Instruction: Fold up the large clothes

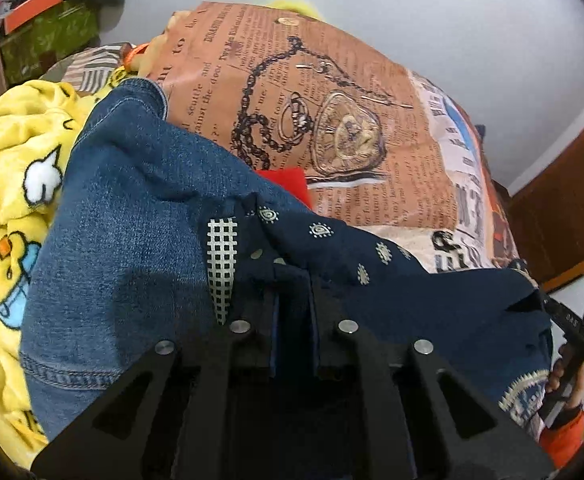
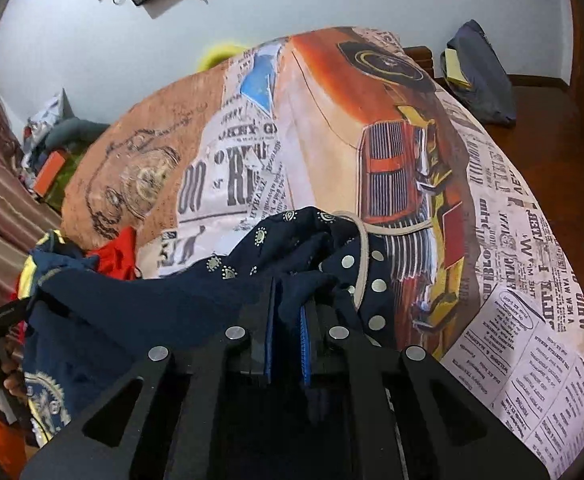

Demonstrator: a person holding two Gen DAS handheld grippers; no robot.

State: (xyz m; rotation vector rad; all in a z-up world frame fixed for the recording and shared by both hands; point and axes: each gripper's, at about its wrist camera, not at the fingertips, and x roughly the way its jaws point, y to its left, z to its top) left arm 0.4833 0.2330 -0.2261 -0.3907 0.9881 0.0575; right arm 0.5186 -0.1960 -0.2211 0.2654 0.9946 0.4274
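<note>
A navy patterned garment [image 2: 163,300] with denim panels [image 1: 131,208] hangs bunched ahead of both tools, its edge pinched between each tool's fingers, above the bed.

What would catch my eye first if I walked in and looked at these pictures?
Probably the bedsheet, loud with newspaper print and an orange car, filling the background. In front, each black gripper, left and right, pinches a dark navy garment with small pale motifs, stretched between them. To the left lie blue denim and a yellow cartoon blanket.
</note>
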